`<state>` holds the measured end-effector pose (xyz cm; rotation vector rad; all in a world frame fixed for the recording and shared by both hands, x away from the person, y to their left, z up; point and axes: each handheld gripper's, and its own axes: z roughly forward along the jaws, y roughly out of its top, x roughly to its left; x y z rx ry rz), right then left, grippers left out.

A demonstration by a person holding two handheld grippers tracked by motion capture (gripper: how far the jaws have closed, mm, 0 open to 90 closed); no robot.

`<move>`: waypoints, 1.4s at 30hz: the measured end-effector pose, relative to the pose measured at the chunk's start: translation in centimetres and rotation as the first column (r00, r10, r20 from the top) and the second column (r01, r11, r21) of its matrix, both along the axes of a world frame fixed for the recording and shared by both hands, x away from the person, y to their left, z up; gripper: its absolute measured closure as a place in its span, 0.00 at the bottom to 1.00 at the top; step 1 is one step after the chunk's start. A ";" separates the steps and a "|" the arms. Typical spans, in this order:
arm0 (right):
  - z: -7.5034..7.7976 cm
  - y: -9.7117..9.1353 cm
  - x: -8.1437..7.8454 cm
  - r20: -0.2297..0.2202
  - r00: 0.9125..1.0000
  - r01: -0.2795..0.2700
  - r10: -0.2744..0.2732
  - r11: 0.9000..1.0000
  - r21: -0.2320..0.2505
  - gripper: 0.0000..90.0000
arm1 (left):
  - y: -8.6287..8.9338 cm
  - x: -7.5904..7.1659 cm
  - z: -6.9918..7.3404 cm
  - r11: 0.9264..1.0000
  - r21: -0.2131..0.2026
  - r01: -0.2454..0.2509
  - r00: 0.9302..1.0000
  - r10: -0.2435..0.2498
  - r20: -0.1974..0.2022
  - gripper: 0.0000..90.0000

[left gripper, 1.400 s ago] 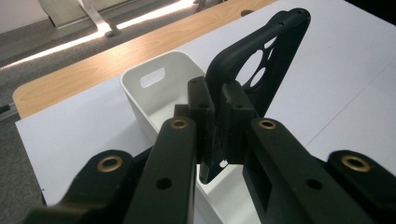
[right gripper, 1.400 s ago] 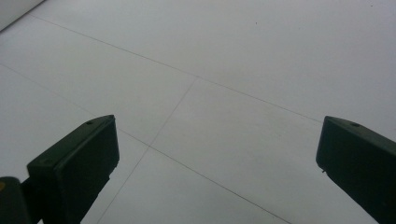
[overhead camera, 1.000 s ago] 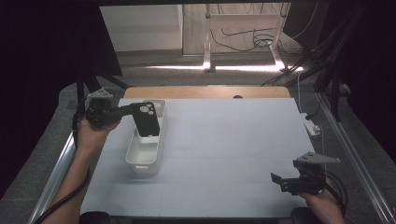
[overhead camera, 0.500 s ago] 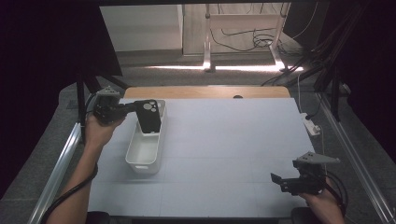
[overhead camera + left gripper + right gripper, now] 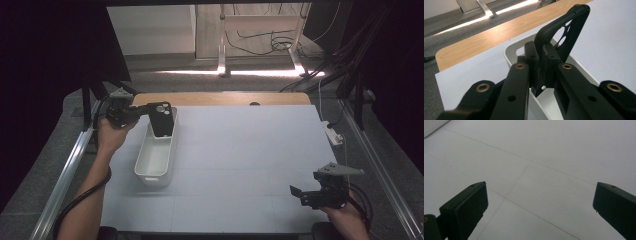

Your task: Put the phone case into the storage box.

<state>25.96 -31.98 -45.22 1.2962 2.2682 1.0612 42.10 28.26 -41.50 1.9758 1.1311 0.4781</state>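
Note:
A black phone case (image 5: 162, 119) with round camera cut-outs hangs upright over the far end of a white rectangular bin (image 5: 156, 157). My left gripper (image 5: 148, 110) is shut on the case's edge, coming in from the bin's left side. In the left gripper view the two pads (image 5: 531, 53) pinch the case (image 5: 564, 30) above the bin's rim (image 5: 510, 51). My right gripper (image 5: 299, 193) rests low near the table's front right corner, jaws wide apart (image 5: 540, 202) with only bare table between them.
The white table top (image 5: 240, 150) has a wooden strip (image 5: 220, 98) along its far edge. A white power strip (image 5: 334, 134) lies at the right edge. Metal rails run along both sides, and cables trail on the floor beyond.
My left hand has carried the phone case toward the far end of the bin and slightly lower. The right gripper has stayed in place.

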 end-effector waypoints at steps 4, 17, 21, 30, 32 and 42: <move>0.0 0.0 0.0 -0.001 1.000 -0.001 0.001 1.000 0.001 0.00 | 0.0 0.6 -0.2 1.000 0.000 -0.009 1.000 0.009 0.006 0.94; 0.0 0.0 0.0 -0.004 1.000 -0.001 0.001 1.000 0.003 0.00 | -0.1 2.3 -0.9 0.999 0.001 -0.035 0.999 0.035 0.024 0.94; 0.0 0.0 0.0 -0.005 1.000 -0.002 0.002 1.000 0.004 0.00 | -0.2 2.8 -1.1 0.999 -0.001 -0.039 0.999 0.039 0.028 0.94; 0.0 0.0 0.0 -0.005 1.000 -0.003 0.003 1.000 0.005 0.00 | -0.3 3.5 -1.4 0.999 0.016 -0.051 0.998 0.050 0.048 0.94; 0.0 0.0 0.0 -0.004 1.000 -0.003 0.003 1.000 0.005 0.00 | -0.3 3.6 -1.5 0.999 0.014 -0.051 0.997 0.051 0.054 0.94; 0.0 -0.1 0.0 -0.005 1.000 -0.004 0.004 1.000 0.006 0.00 | -0.3 4.0 -2.1 0.999 0.020 -0.036 0.995 0.034 0.097 0.94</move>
